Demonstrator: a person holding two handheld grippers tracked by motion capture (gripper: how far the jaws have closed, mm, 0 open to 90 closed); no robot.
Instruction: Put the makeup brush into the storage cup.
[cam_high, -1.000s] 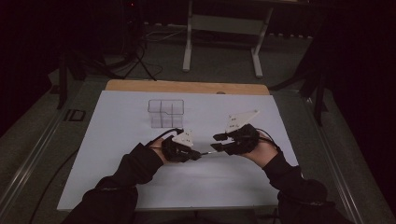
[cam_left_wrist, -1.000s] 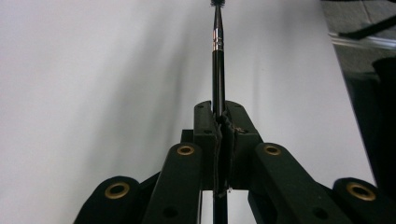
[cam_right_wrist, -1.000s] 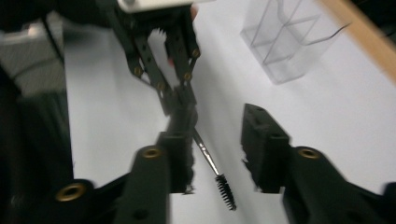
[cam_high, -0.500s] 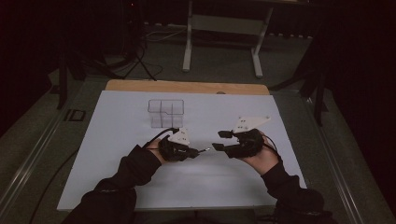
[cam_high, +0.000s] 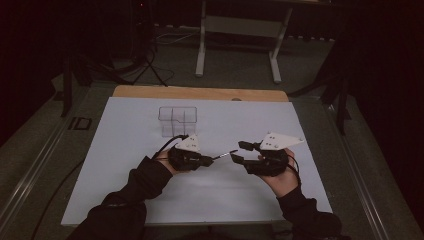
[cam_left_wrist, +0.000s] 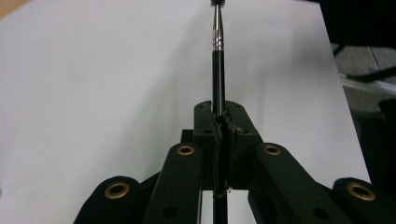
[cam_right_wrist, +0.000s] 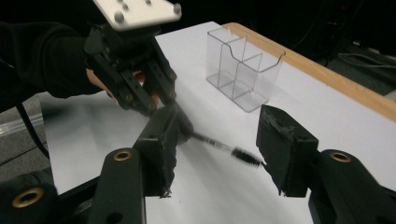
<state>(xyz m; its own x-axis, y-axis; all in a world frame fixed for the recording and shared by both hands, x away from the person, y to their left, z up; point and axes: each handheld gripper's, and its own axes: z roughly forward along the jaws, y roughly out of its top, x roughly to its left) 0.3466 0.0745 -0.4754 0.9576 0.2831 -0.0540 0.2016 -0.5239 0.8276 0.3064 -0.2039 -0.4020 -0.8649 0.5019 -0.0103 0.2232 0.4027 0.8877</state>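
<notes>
Mascara wand in left tongs, bristle tip toward right tongs.

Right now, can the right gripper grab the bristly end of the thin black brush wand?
Probably yes. The right gripper is open, and the bristly tip of the thin black brush wand already lies between its fingers, with nothing in the way. The left gripper holds the wand's other end steady.

Two black two-jaw grippers are counted, the left gripper and the right gripper. One thin black bristle-tipped wand is counted, and one clear plastic three-compartment holder at twelve o'clock.
</notes>
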